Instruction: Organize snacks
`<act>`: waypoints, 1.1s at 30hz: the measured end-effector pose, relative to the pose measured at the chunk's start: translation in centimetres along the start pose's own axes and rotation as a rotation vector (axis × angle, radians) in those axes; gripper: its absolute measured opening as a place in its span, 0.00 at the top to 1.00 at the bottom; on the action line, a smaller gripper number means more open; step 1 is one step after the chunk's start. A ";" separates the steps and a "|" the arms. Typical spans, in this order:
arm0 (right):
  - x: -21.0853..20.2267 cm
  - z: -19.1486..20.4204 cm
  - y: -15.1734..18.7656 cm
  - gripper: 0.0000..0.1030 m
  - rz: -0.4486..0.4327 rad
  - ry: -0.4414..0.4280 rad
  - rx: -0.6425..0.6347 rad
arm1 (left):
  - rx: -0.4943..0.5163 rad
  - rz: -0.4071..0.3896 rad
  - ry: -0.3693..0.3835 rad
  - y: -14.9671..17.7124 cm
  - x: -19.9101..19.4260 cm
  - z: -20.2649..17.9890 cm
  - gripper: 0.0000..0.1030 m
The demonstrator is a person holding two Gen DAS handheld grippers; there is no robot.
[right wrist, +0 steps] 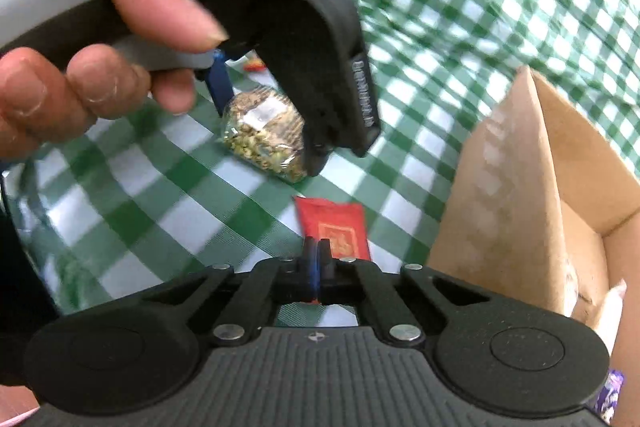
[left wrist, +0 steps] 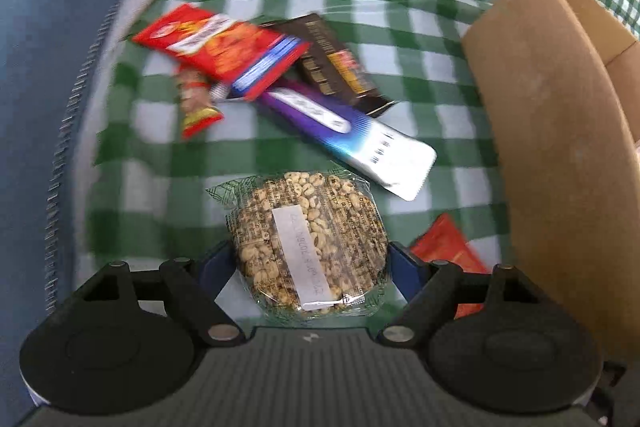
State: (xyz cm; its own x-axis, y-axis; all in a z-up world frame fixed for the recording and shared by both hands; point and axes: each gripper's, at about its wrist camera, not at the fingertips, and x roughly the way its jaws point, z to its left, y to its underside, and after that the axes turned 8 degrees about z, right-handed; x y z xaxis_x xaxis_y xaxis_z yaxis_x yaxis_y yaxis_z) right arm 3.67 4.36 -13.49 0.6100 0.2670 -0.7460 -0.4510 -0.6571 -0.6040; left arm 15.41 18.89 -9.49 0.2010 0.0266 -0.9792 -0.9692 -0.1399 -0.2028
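In the left wrist view, the left claw [left wrist: 310, 259] stands wide, its blue fingers [left wrist: 216, 265] on either side of a round puffed-grain cake [left wrist: 310, 239] in clear wrap. The cake's edges reach both fingers, and they appear to clasp it by its sides; whether it is lifted off the checked bench [left wrist: 400, 7] cannot be told. Beyond it lie a purple-and-silver bar [left wrist: 348, 135], a dark packet [left wrist: 336, 63] and a red snack packet [left wrist: 224, 47] overlapping one another, with a small red-ended sweet [left wrist: 196, 103] just beside them. An orange-red packet [left wrist: 448, 251] lies near the claw's right finger. A cardboard box [left wrist: 560, 147] stands open at the right edge.

In the right wrist view, the right claw [right wrist: 316, 267] is closed tight, its fingers together on the near edge of a flat red sachet [right wrist: 336, 227] that lies on the green-checked bench [right wrist: 160, 195]. Farther off, the left claw [right wrist: 264, 119] straddles the grain cake [right wrist: 260, 131], one blue finger [right wrist: 218, 83] at its side, and a person's hand [right wrist: 100, 27] holds that tool from above. The cardboard box [right wrist: 520, 187] sits open to the right, near the sachet.
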 end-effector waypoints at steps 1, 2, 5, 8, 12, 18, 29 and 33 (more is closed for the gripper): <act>-0.2 0.2 0.1 1.00 0.000 -0.008 -0.009 | -0.003 0.003 -0.007 0.3 -0.2 0.4 0.17; -0.4 0.4 0.2 1.00 0.004 -0.022 -0.014 | -0.007 0.009 -0.014 0.7 -0.3 1.0 0.17; -1.0 0.8 0.3 1.00 0.022 -0.076 0.004 | -0.009 0.015 -0.034 1.4 -0.5 1.9 0.17; -1.3 0.5 0.2 0.99 0.032 -0.139 0.047 | -0.026 0.010 -0.011 1.6 -0.7 2.5 0.17; -1.3 0.0 0.1 0.62 0.005 -0.114 0.102 | -0.012 0.015 -0.032 1.5 -0.5 2.0 0.17; 0.4 0.6 -0.2 0.58 0.017 0.055 0.046 | 0.014 0.031 -0.049 1.2 0.1 1.2 0.17; 1.1 1.1 0.0 1.00 0.041 0.040 -0.020 | 0.019 0.037 -0.045 1.0 0.4 1.2 0.17; -1.1 1.4 -0.1 1.00 -0.035 -0.045 -0.029 | 0.016 0.037 -0.042 1.0 0.3 1.3 0.17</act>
State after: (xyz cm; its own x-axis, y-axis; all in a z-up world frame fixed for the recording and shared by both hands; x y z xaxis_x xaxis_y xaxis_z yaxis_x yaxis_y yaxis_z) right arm 2.13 5.13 -13.00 0.5949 0.3211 -0.7369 -0.4103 -0.6670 -0.6219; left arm 14.34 20.09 -10.02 0.1596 0.0636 -0.9851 -0.9780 -0.1258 -0.1665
